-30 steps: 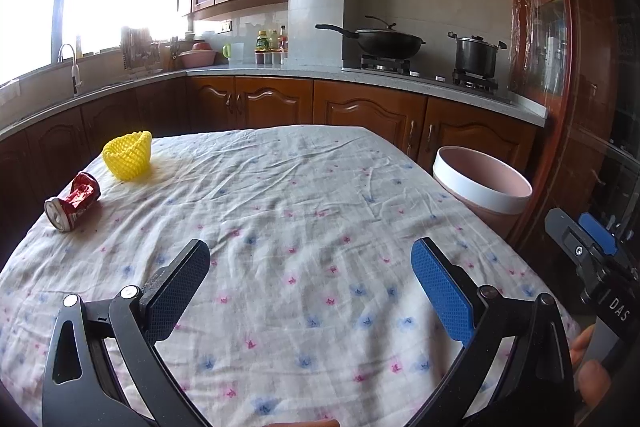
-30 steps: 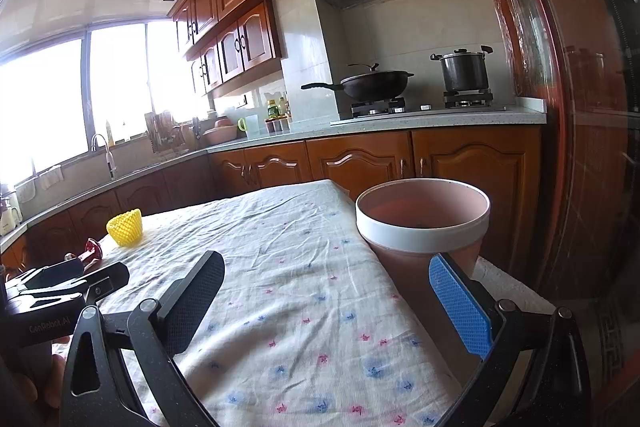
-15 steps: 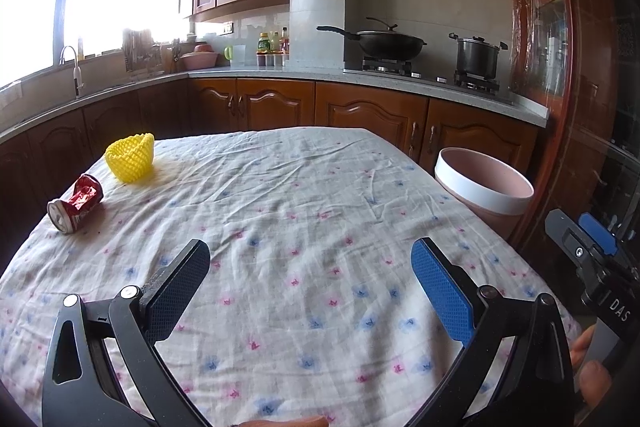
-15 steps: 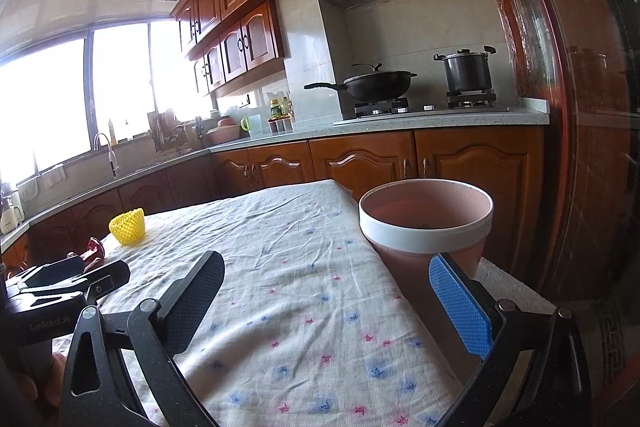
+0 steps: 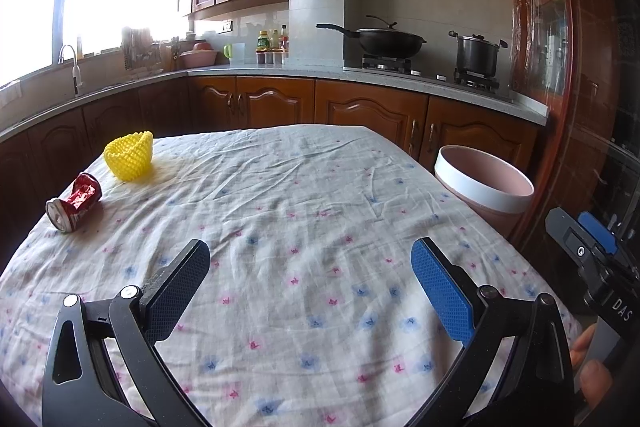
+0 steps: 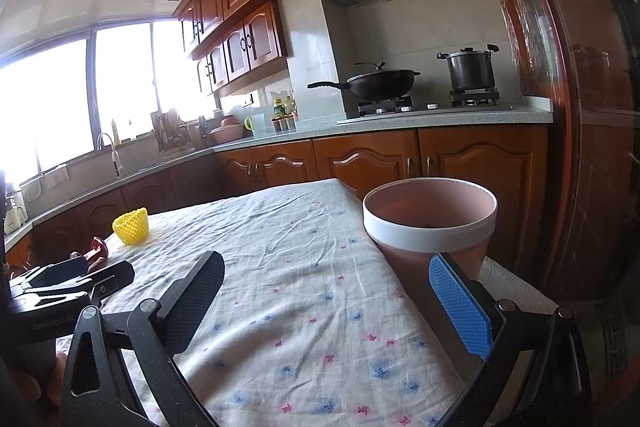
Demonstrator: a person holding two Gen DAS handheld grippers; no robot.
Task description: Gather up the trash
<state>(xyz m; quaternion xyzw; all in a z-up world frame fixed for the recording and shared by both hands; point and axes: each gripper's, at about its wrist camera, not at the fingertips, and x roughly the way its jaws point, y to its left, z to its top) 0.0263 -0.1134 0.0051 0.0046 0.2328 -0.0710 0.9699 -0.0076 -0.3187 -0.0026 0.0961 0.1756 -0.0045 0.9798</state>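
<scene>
My left tongs (image 5: 310,267) stood spread wide with nothing between them, above the flowered cloth of the counter (image 5: 320,195); my right tongs (image 6: 326,287) gaped just as wide and empty near the counter's right edge; two pieces of trash lay on the far left of the cloth, one crushed red can (image 5: 74,202) on its side and one yellow foam net (image 5: 129,157) just beyond it, close but apart; one pink bin (image 6: 432,223) with a white rim stood off the counter's right side, well apart from both pieces.
</scene>
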